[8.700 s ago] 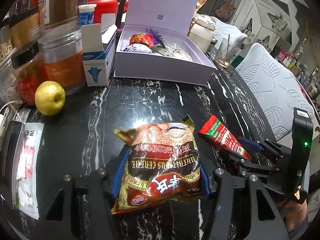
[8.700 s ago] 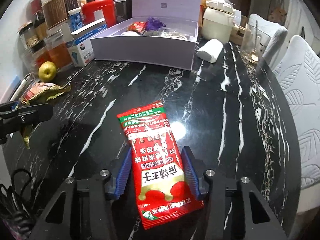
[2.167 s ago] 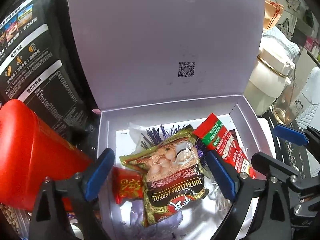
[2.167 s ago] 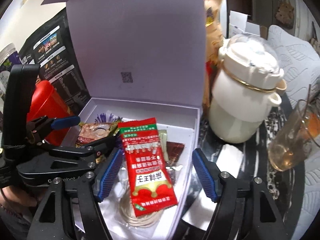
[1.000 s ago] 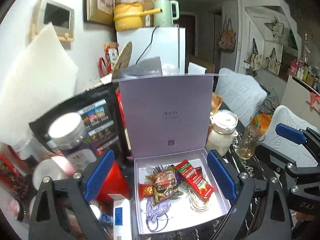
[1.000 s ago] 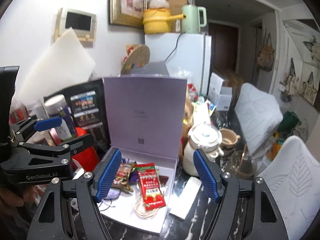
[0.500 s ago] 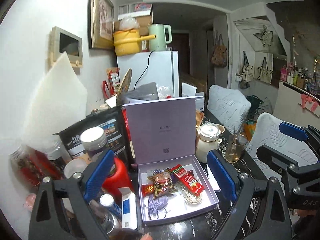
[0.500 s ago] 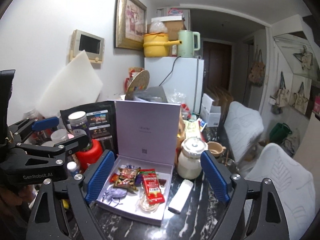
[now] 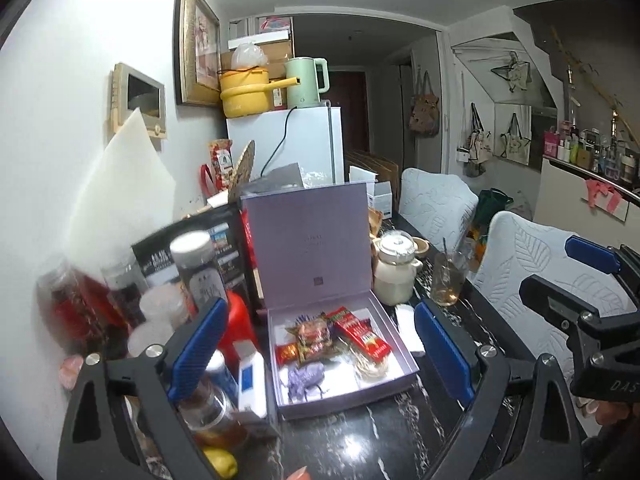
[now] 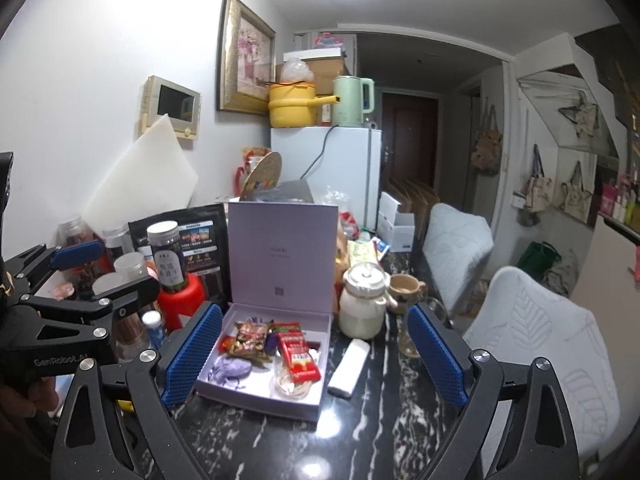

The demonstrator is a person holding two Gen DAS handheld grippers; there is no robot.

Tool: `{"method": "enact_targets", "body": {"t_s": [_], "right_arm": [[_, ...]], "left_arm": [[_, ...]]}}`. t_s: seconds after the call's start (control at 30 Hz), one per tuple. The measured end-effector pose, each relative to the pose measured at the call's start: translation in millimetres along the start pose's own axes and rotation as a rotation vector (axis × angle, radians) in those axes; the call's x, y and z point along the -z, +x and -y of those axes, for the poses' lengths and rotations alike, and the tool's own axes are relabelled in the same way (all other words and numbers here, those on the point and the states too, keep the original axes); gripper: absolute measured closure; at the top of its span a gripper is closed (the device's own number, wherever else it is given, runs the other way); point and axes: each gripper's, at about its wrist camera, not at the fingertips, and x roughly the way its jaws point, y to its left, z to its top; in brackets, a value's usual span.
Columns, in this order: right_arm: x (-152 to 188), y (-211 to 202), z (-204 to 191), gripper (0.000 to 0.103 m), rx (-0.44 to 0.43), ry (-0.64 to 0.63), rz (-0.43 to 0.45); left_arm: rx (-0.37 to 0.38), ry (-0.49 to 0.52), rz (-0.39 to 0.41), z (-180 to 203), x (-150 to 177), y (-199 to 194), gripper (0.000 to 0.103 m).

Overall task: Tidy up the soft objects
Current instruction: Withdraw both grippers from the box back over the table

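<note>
both the left gripper [image 9: 318,354] and the right gripper [image 10: 314,356] are held wide open and empty. at 12 o'clock, one cereal pouch [image 9: 315,335] and one red packet [image 9: 358,333] are seen inside one lilac box [image 9: 394,360] on the table [image 10: 372,432]. one brown mug [image 10: 406,286] is shown clearly only by the right view.

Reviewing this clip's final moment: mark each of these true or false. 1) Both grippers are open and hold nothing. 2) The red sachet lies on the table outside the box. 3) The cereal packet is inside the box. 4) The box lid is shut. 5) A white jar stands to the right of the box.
1) The left gripper and right gripper are open and hold nothing: true.
2) False: the red sachet lies inside the purple box.
3) The cereal packet is inside the box: true.
4) False: the lid stands upright, open.
5) The white jar stands right of the box: true.
</note>
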Motion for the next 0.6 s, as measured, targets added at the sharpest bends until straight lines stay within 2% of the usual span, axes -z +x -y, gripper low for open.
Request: {"method": "enact_targets", "body": {"t_s": [0.33,0.6], "right_arm": [[42.0,-20.7,-0.4,0.008,0.034,0.033,-0.042],[77.4,-35.1,1.8,0.008,0.038,0.091,-0.076]], "left_arm": [[0.011,-0.008,-0.038,11.6,47.8,-15.8,0.008],[0.011,-0.023,-0.068,15.5,72.9,-21.1,0.008]]}}
